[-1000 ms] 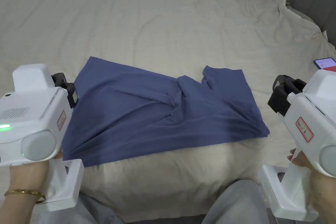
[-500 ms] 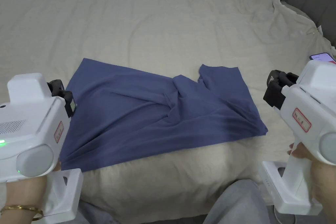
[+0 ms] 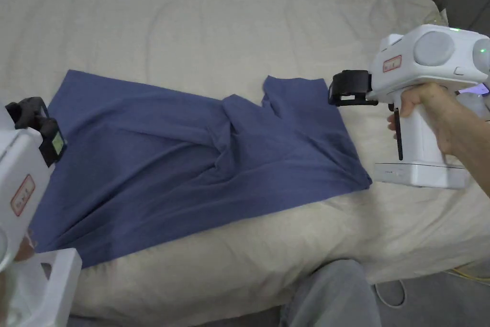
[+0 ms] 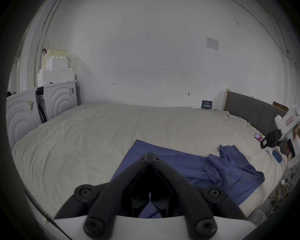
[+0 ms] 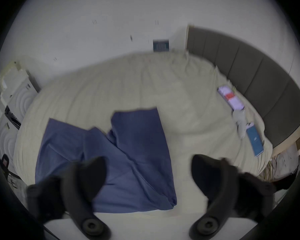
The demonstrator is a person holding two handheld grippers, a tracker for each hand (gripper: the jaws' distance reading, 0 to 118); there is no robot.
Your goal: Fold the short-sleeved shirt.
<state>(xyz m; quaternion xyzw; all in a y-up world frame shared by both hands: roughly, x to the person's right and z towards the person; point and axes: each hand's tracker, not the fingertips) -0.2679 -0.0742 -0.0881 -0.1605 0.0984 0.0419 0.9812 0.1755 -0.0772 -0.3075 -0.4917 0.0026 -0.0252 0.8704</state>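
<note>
I am holding my left gripper (image 4: 150, 154) low at the near left, just over the left end of the shirt (image 3: 191, 160), and its jaws are meeting at the tips with nothing between them. My right gripper (image 3: 335, 91) is hovering farther out on the other side, just beside the shirt's far right corner, and in the right gripper view its jaws are standing wide apart and holding no cloth. That corner is lying just to the left of those open jaws, so I am judging the right hand the nearer one to a graspable edge. The shirt's long axis is running left to right across the bed (image 3: 215, 21), from one gripper to the other, with its near edge lying along the near side of the mattress.

The shirt is dark blue and is lying mostly flat, already doubled into a rough band. Creases are bunching near the middle, and a flap with a notch is standing at the far right.
</note>
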